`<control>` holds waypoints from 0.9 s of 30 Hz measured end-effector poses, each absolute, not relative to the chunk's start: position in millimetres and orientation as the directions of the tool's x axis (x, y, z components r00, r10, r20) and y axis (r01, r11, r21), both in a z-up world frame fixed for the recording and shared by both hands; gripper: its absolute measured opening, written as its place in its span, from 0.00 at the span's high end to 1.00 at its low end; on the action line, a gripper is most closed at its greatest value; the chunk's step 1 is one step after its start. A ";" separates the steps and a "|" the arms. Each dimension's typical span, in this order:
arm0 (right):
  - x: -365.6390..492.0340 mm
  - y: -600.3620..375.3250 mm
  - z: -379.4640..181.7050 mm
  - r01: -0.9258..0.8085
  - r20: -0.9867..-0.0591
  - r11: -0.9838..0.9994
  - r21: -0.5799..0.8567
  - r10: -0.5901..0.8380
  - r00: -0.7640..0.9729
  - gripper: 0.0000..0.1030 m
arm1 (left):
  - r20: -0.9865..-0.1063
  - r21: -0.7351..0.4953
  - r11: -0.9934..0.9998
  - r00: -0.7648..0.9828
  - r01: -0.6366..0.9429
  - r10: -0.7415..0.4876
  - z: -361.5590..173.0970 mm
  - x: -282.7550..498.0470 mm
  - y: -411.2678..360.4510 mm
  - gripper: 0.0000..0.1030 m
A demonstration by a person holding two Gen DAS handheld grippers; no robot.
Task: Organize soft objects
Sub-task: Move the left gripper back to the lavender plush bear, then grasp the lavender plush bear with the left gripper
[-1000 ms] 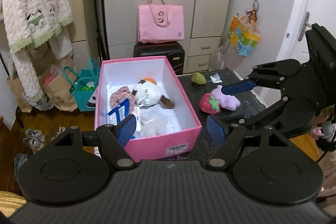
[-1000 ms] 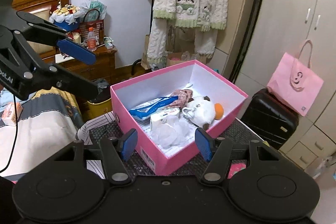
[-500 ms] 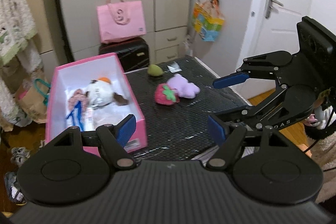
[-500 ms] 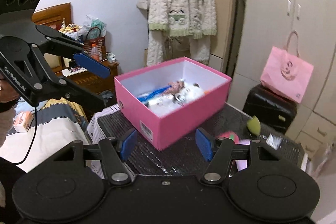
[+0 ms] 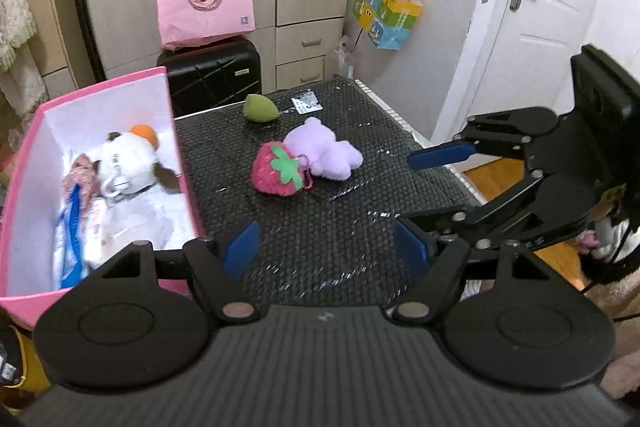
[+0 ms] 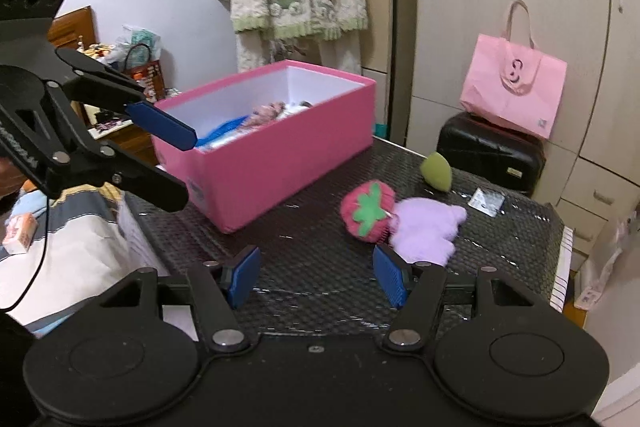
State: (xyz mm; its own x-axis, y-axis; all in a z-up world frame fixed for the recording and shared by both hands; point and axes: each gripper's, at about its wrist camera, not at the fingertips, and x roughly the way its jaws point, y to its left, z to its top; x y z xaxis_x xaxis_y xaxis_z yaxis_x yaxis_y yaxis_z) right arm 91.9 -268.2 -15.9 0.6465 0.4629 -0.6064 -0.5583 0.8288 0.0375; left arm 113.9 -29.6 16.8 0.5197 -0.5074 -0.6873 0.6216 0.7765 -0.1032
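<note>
A pink strawberry plush lies on the black mat, touching a purple plush. A green egg-shaped sponge sits farther back. The pink box at the left holds a white dog plush and other soft items. My left gripper hangs open and empty over the mat beside the box. My right gripper is open and empty, just short of the two plush toys.
A small packet lies near the mat's back edge. Behind the table stand a black suitcase with a pink tote bag, wardrobes and a white door. A bed lies beside the table's left end.
Both views have swung away from the box's inside toward the toys on the mat, and both grippers have come lower. Their jaws stand as wide as before.
</note>
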 end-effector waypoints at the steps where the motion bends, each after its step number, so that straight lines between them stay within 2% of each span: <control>1: 94.5 -270.4 -20.7 -0.550 -0.605 0.835 0.022 0.449 0.657 0.34 | -0.684 -0.112 0.773 0.516 0.624 -0.516 13.9 117.2 -34.0 0.29; 7: 120.9 -285.7 -50.6 -0.511 -0.593 0.859 -0.037 0.392 0.703 0.29 | -0.667 -0.146 0.766 0.510 0.626 -0.544 -1.7 138.1 -67.7 0.29; 14: 174.7 -300.1 -81.7 -0.464 -0.614 0.885 -0.031 0.350 0.708 0.29 | -0.652 -0.184 0.775 0.515 0.605 -0.557 -22.4 179.6 -110.8 0.31; 21: 195.0 -287.6 -103.1 -0.487 -0.629 0.867 -0.104 0.322 0.707 0.29 | -0.728 -0.198 0.799 0.461 0.568 -0.508 -45.6 220.4 -139.0 0.34; 24: 202.7 -288.3 -108.3 -0.497 -0.619 0.864 -0.078 0.349 0.703 0.31 | -0.729 -0.183 0.820 0.484 0.543 -0.483 -53.2 231.1 -143.8 0.35; 27: 209.9 -294.0 -110.5 -0.495 -0.614 0.868 -0.023 0.379 0.692 0.40 | -0.733 -0.210 0.824 0.473 0.526 -0.489 -58.3 239.3 -144.9 0.35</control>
State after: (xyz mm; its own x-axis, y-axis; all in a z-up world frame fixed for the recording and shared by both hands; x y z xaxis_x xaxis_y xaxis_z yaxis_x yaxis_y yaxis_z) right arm 209.9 -294.0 -110.5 0.6924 0.3788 -0.6141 -0.4954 0.8684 -0.0229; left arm 239.3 -144.9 -58.3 0.4729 -0.4889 -0.7330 0.5258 0.8242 -0.2104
